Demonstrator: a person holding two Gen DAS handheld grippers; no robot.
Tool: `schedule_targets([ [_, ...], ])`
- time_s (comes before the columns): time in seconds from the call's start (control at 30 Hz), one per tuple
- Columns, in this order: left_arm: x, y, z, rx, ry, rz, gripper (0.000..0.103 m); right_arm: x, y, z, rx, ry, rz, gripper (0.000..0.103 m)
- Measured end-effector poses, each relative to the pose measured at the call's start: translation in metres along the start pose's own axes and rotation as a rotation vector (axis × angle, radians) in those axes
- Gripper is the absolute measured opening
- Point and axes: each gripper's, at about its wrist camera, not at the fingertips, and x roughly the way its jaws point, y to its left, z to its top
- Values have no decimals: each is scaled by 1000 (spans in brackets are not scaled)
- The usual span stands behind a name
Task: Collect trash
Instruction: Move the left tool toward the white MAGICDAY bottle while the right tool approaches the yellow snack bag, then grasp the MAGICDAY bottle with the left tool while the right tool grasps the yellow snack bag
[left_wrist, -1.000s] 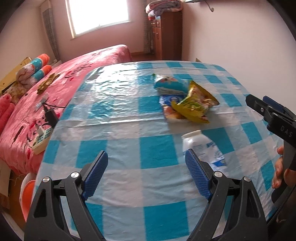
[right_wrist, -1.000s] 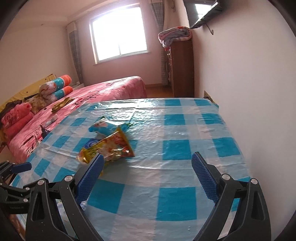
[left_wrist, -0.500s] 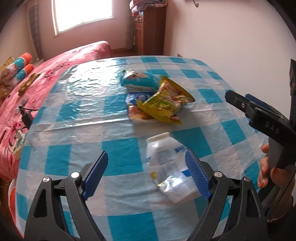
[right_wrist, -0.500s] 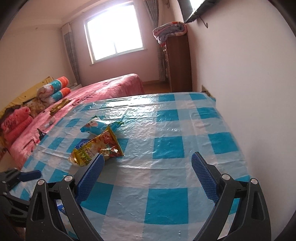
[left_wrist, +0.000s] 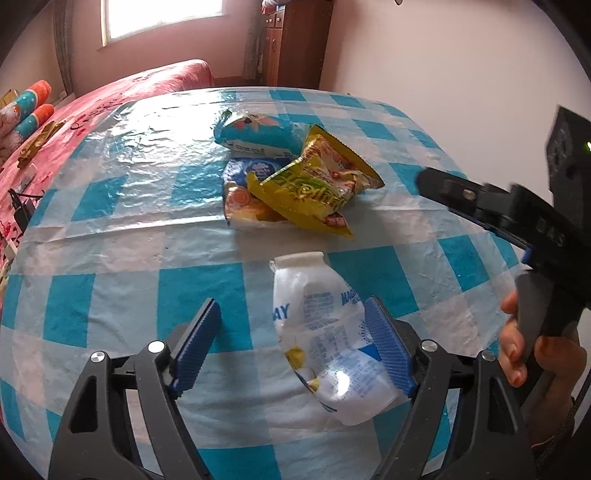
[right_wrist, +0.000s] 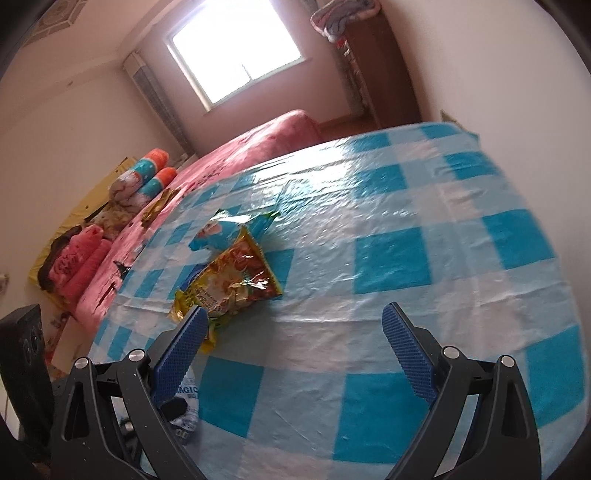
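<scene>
A crushed white plastic bottle (left_wrist: 325, 332) lies on the blue-and-white checked table (left_wrist: 110, 236). My left gripper (left_wrist: 295, 332) is open, and the bottle lies between its fingers, against the right one. Beyond it lies a pile of snack wrappers: a yellow bag (left_wrist: 314, 188), a blue bag (left_wrist: 258, 133) and an orange and blue one (left_wrist: 240, 195) under them. My right gripper (right_wrist: 295, 343) is open and empty above the table, with the yellow bag (right_wrist: 232, 284) by its left finger. The right gripper also shows in the left wrist view (left_wrist: 491, 214).
A pink bed (right_wrist: 236, 155) with rolled bedding stands left of the table. A wall (left_wrist: 443, 55) runs along the table's right side. A wooden cabinet (left_wrist: 295, 40) stands at the back. A black speaker (right_wrist: 22, 354) stands on the floor at the left.
My left gripper has moved forward and lower, so the bottle now lies between its fingers. My right gripper has tilted and swung left towards the wrappers.
</scene>
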Motion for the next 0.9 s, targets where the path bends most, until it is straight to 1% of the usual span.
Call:
schedule_targets([
  [0.17,1,-7,0,22,-2,-13,81,18,11,3,4,56,68,94],
  [0.27,1,-8,-1,31,-5,-3,81,27,20,5,-10,77,83,94],
  [0.3,1,-9,-1,34,-5,4,79,29,22,5,-14,80,81,94],
  [0.33,1,-10,-1,39,-5,21,73,32,24,6,-19,82,77,94],
  [0.37,1,-11,-2,49,-5,56,65,35,27,7,-29,85,69,94],
  [0.4,0,-12,-2,57,-5,83,61,38,28,8,-35,87,64,94],
  [0.47,-2,-8,-2,43,-9,91,53,43,30,10,-40,92,51,94],
  [0.53,-4,-3,-2,27,-11,85,48,48,34,12,-50,102,48,94],
  [0.8,-10,21,-2,-41,-19,88,44,59,50,11,-128,127,27,95],
  [0.9,-12,31,-2,-67,-25,80,40,65,57,12,-145,136,33,96],
])
